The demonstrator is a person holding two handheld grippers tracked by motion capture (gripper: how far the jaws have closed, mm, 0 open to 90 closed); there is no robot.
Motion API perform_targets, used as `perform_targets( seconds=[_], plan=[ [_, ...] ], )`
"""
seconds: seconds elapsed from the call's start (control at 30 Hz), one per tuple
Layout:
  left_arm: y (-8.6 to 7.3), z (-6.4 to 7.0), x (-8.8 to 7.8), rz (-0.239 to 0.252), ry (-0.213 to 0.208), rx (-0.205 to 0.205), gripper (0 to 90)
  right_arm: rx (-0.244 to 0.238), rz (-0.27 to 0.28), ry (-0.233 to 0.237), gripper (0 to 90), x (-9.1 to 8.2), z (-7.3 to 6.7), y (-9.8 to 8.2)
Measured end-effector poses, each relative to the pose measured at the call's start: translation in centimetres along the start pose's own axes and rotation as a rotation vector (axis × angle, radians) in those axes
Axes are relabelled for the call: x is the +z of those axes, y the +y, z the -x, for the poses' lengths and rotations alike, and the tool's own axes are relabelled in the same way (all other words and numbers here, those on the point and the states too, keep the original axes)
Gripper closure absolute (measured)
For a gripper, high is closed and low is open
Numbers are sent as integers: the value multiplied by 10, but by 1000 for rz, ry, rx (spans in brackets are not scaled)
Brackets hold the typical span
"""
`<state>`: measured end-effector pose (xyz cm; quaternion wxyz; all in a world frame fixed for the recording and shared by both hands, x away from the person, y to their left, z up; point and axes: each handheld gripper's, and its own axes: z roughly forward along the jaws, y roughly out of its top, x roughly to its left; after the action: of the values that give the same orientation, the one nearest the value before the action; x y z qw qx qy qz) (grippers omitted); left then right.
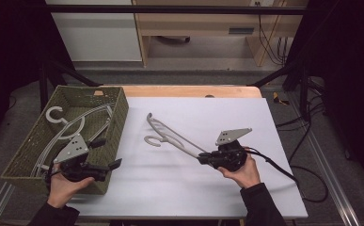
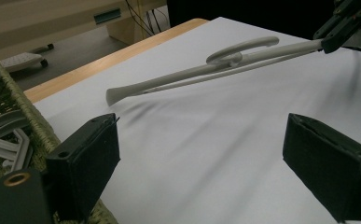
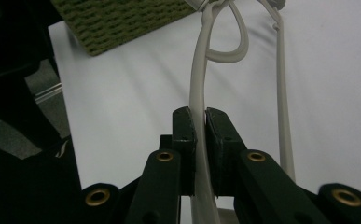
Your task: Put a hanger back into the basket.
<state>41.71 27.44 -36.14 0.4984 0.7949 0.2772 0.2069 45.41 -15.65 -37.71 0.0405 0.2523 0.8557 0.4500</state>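
Right hand-held gripper point(image 3: 200, 122) clenches a grey hanger point(image 3: 197, 74); left hand-held gripper point(image 2: 206, 149) gapes beside the basket point(image 1: 118, 110).

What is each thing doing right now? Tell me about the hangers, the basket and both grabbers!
Hanger on the table: gripped at one end by the right gripper, hook turned toward the basket.
Right gripper: shut on that hanger's arm.
Left gripper: open, holding nothing, at the basket's near corner.
Basket: upright at the table's left side, with hangers inside.
Hangers in the basket: lying flat in a pile.
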Motion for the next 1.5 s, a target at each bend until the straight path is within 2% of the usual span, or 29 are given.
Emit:
perform_targets(
  seconds=[0.1,0.3,0.43,0.57,0.67,0.7,0.83,0.9,1.03,1.13,1.2,1.33,1.37,1.4,1.5],
  plan=[
    [5,3,4,-11,-12,20,105,-4,23,40,831,-5,-3,3],
    [19,16,20,-74,-43,103,109,-24,55,134,830,-15,-11,7],
    [25,20,34,-115,-47,146,124,-24,54,164,829,-17,-13,6],
    [26,23,47,-149,-52,179,149,-25,54,183,829,-17,-15,5],
    [27,24,56,-195,-53,199,173,-28,57,195,829,-16,-16,4],
    [27,25,58,-191,-48,215,176,-29,56,199,829,-17,-16,4],
    [27,27,64,-221,-43,236,220,-29,71,216,829,-18,-17,4],
    [26,29,66,-216,-45,252,262,-32,79,236,829,-20,-19,5],
    [24,32,71,-236,-41,274,309,-35,85,243,829,-22,-20,5],
    [25,31,71,-224,-25,294,377,-34,87,247,828,-23,-21,5],
    [25,30,72,-235,-12,296,406,-40,85,254,828,-23,-21,5],
    [26,30,76,-239,3,322,415,-42,91,265,828,-24,-22,4],
    [26,29,77,-248,9,325,419,-43,91,267,828,-25,-22,4],
    [26,29,78,-250,7,311,425,-45,94,269,828,-26,-22,4],
    [27,28,78,-258,10,325,448,-44,101,274,828,-29,-23,4]
  ],
)
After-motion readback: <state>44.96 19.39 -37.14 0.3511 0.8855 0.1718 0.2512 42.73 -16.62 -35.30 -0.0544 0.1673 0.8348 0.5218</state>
